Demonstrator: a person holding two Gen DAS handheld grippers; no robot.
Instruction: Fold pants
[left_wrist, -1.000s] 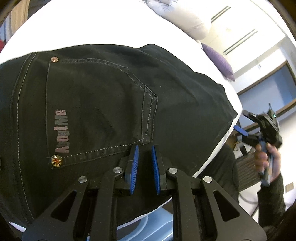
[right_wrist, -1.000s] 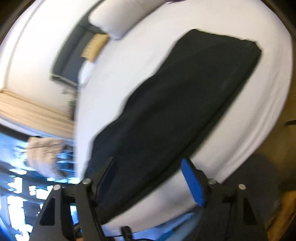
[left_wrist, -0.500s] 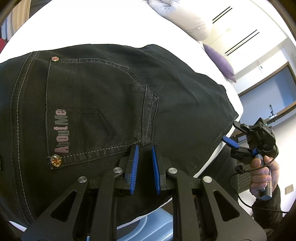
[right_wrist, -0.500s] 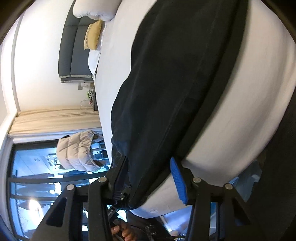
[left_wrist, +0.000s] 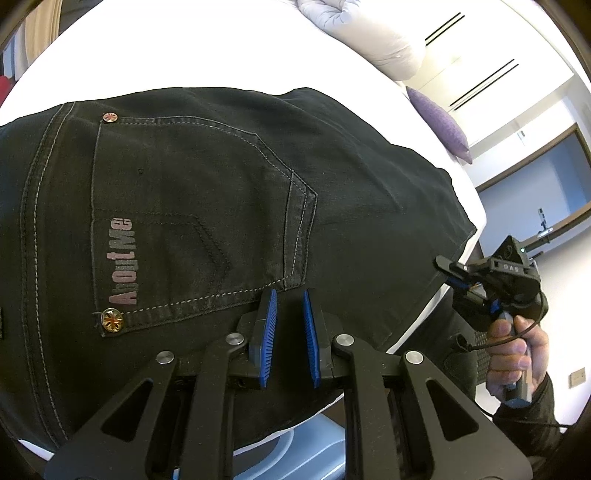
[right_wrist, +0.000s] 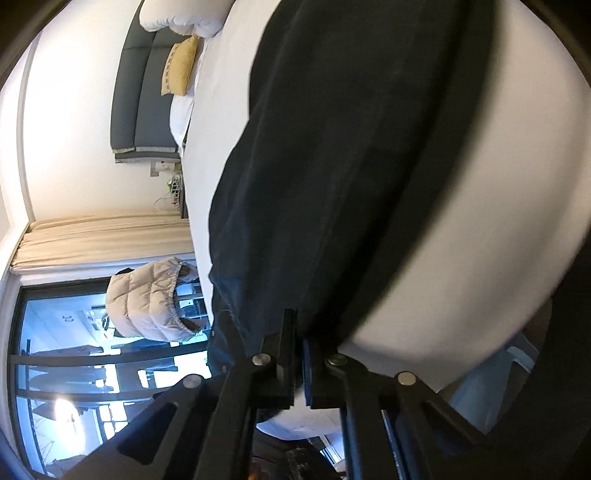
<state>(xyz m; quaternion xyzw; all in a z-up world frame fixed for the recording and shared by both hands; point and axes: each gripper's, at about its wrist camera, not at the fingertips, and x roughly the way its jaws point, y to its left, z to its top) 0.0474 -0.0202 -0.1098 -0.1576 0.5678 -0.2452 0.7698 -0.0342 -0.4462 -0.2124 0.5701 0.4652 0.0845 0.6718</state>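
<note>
While the black pants (left_wrist: 229, 206) lie flat along the white bed's (left_wrist: 207, 48) near edge, left gripper (left_wrist: 290, 332) pinches the fabric below the back pocket (left_wrist: 192, 221) as anchor. Right gripper (right_wrist: 299, 354) has just clamped the leg hem, presumably to carry it over.

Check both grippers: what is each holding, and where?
Left gripper: pants, near edge below the back pocket. Right gripper: just closed on the pants' leg end.
</note>
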